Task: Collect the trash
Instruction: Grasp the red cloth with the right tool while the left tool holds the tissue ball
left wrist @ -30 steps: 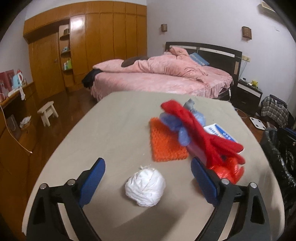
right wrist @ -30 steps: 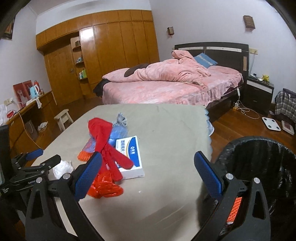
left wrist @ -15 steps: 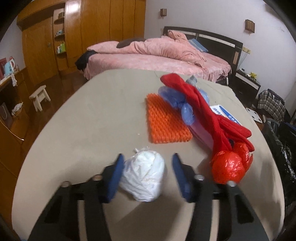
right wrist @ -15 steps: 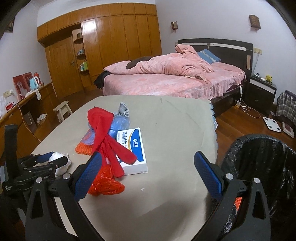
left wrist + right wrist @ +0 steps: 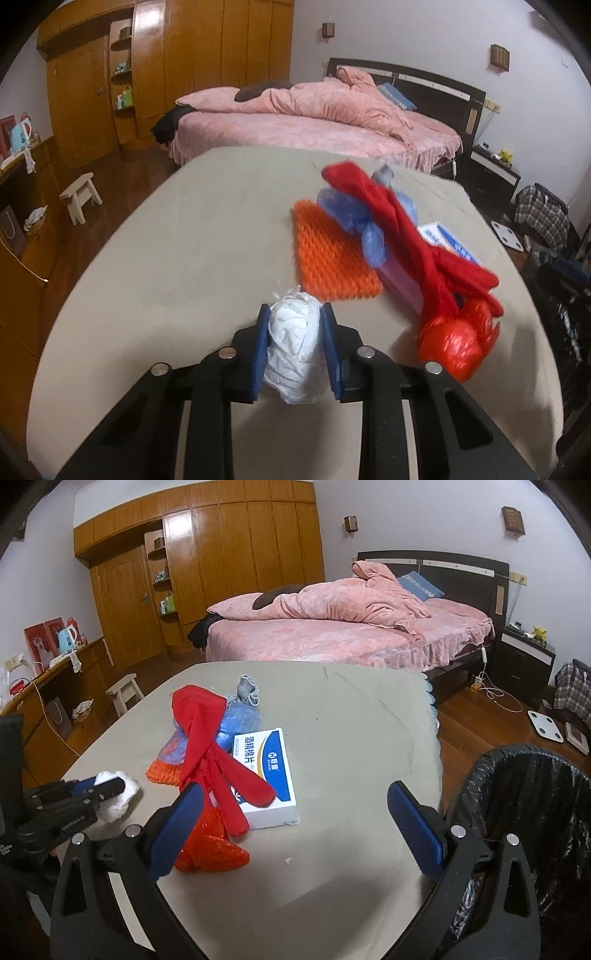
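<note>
Left of the orange knitted mat (image 5: 334,254), my left gripper (image 5: 294,349) pinched the crumpled white tissue wad (image 5: 295,350); my right gripper (image 5: 295,827) hung spread. Next, I judged, came carrying it to the black-lined bin (image 5: 532,812).

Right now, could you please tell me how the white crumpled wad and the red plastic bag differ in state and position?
The white crumpled wad is clamped between the left tool pads, while the red plastic bag lies free on the table. The wad is matte and white; the bag is glossy and red. The wad stands apart from the pile, whereas the bag lies against the red cloth. Both are bunched into rough balls.
</note>
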